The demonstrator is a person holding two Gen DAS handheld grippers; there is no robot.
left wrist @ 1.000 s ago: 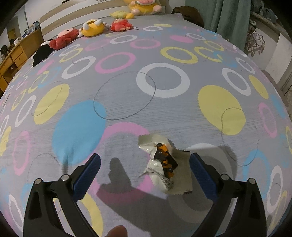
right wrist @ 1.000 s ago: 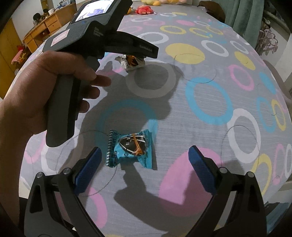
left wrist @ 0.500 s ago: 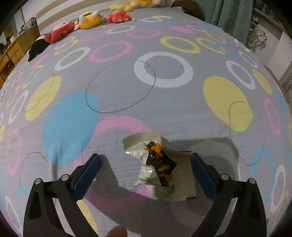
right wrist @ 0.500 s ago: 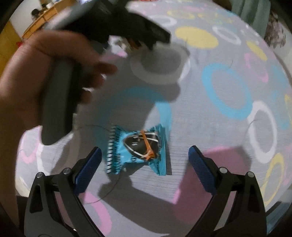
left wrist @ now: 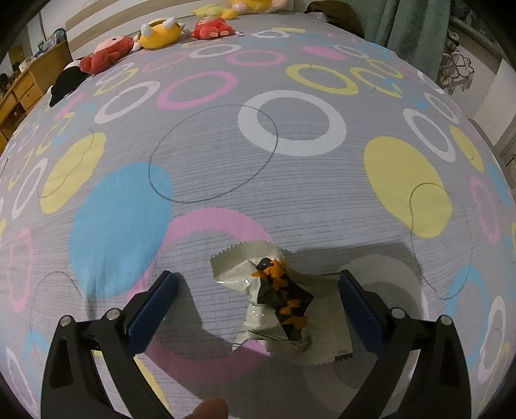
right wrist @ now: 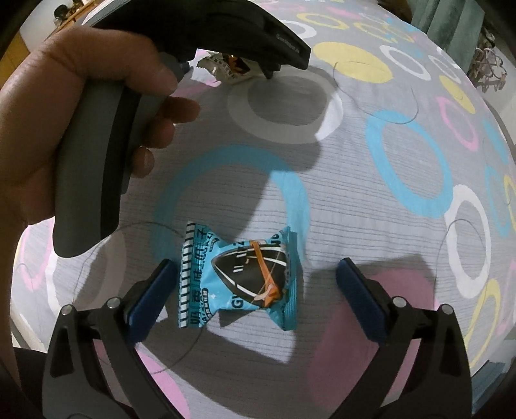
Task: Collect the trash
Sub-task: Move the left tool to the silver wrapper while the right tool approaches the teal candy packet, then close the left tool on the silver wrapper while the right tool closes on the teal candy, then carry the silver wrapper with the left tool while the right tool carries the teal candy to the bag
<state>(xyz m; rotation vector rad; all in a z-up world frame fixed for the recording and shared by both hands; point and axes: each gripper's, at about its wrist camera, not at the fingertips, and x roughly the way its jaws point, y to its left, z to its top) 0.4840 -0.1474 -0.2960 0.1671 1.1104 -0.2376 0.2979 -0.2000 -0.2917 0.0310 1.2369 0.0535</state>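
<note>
A crumpled white, black and orange wrapper [left wrist: 277,299] lies on the patterned bed sheet. My left gripper [left wrist: 254,299] is open, its blue fingers on either side of the wrapper, not touching it. A blue snack packet [right wrist: 238,280] lies on the sheet in the right wrist view. My right gripper [right wrist: 254,296] is open around it, the left finger [right wrist: 151,299] close to the packet's edge. The white wrapper also shows far off in the right wrist view [right wrist: 225,66], partly hidden under the left hand-held gripper body [right wrist: 200,35].
Several plush toys [left wrist: 158,29] line the far edge of the bed. A wooden dresser [left wrist: 19,93] stands far left. Green curtains [left wrist: 409,25] hang far right. The hand holding the left gripper [right wrist: 64,122] fills the left of the right wrist view.
Both grippers have moved closer over their items: the white wrapper now sits between the left fingers, the blue packet between the right fingers. Both stay open.
</note>
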